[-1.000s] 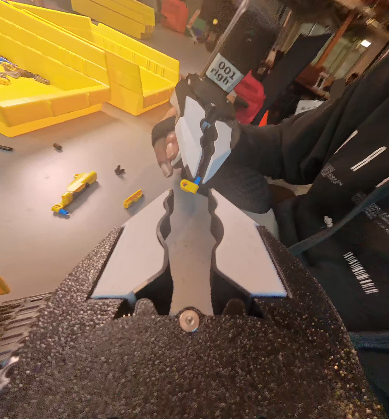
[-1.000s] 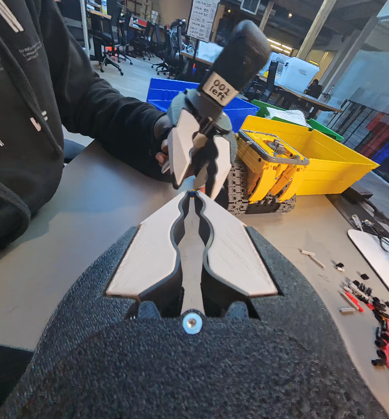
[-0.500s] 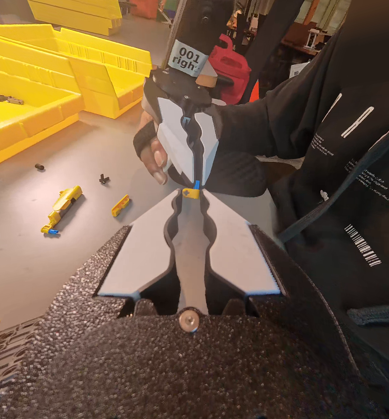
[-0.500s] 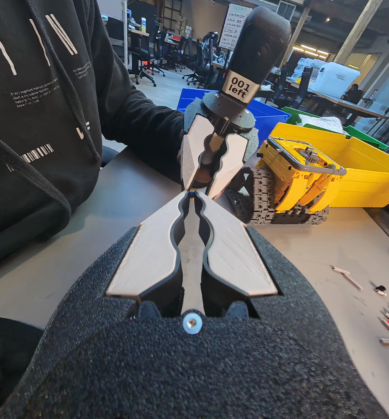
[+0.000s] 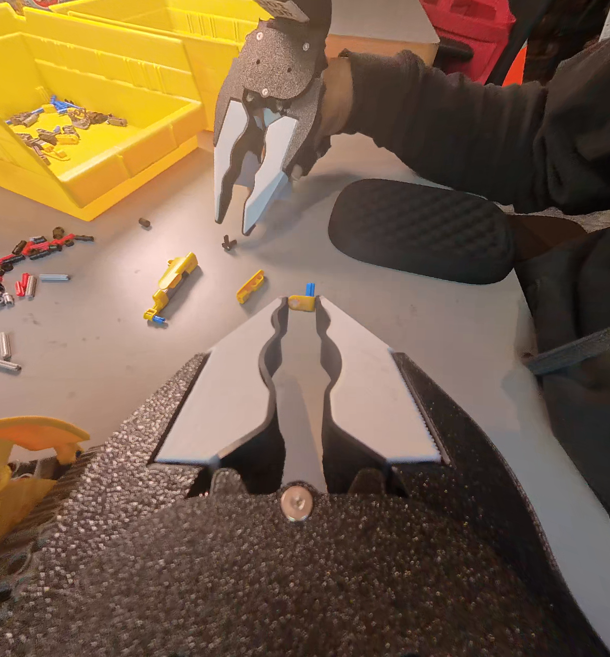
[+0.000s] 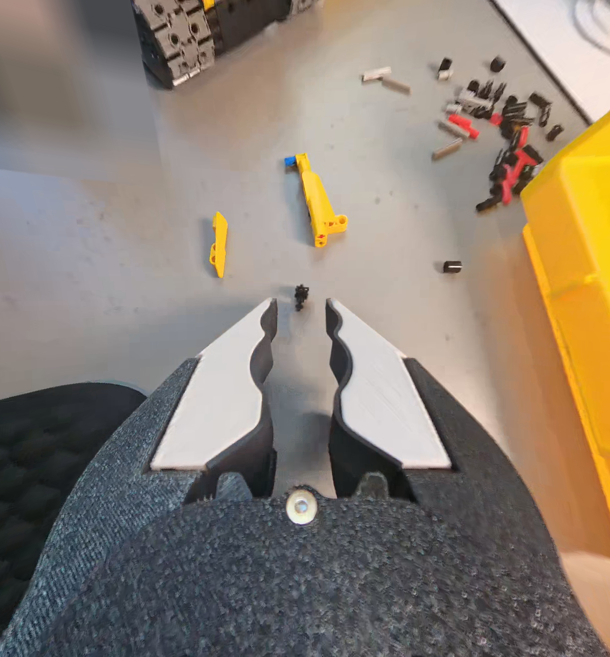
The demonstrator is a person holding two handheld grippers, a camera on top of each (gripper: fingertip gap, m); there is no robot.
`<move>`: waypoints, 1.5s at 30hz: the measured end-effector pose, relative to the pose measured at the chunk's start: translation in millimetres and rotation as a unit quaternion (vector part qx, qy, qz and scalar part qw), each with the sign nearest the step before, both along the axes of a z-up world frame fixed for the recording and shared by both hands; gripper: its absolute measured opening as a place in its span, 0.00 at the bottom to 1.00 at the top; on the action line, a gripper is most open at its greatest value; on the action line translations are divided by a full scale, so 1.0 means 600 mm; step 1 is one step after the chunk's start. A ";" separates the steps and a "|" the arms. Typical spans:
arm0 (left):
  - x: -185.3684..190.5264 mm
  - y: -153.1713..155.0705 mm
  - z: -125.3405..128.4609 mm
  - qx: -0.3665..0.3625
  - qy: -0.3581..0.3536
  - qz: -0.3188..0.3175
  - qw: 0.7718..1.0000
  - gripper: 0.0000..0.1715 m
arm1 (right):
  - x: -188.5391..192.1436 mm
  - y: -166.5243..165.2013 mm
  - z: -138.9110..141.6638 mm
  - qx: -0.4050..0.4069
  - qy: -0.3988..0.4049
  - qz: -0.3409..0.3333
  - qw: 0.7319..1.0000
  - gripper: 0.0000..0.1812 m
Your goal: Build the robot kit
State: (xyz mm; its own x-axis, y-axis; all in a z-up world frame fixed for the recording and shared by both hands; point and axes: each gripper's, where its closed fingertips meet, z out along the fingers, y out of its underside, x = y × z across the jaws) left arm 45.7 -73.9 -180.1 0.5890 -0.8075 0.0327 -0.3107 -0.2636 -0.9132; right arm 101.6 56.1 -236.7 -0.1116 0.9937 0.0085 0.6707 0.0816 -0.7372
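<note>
The small yellow connector piece (image 5: 301, 303) with a blue pin sticking up out of it is pinched right at the tips of the left gripper (image 5: 300, 302), dead centre of the left wrist view, so those fingers are closed on it and holding it just above the grey worktop (image 5: 83, 373).

The right gripper (image 5: 233, 224) hangs in the upper middle of that same frame, held by a hand in a black sleeve (image 5: 438, 117), tips pointing down at the worktop. Its fingers are spread apart with nothing between them, and a tiny black pin (image 5: 228, 243) lies right under the tips. In the right wrist view that black pin (image 6: 301, 296) sits just ahead of the gap between the right gripper (image 6: 301, 302) tips, not touching either one as far as I can see.

Around it: a short yellow beam (image 6: 218, 243) to the left and a longer yellow part with a blue end (image 6: 316, 199) further up, both lying flat. A scatter of red, black and grey pins (image 6: 502, 142) sits at upper right, beside a yellow bin (image 6: 587, 266) on the right edge. A black tracked model (image 6: 189, 39) is at the top, partly cut off. In the left wrist view, a yellow bin (image 5: 118, 170) at upper left holds loose parts, and a black padded armrest (image 5: 420, 231) sits at right.
</note>
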 end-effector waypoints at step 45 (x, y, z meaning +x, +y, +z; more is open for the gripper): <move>0.015 -0.030 -0.082 -0.026 0.151 -0.068 0.986 0.08 | -0.086 -0.254 0.017 0.031 0.044 0.240 0.969 0.03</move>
State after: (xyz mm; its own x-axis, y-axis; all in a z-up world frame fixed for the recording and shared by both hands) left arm 54.8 -91.9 -229.5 0.4649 -0.8813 -0.0850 -0.6024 -0.2446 -0.7598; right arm 50.1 -96.0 -226.2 -0.5567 0.8251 0.0963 0.4802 0.4143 -0.7732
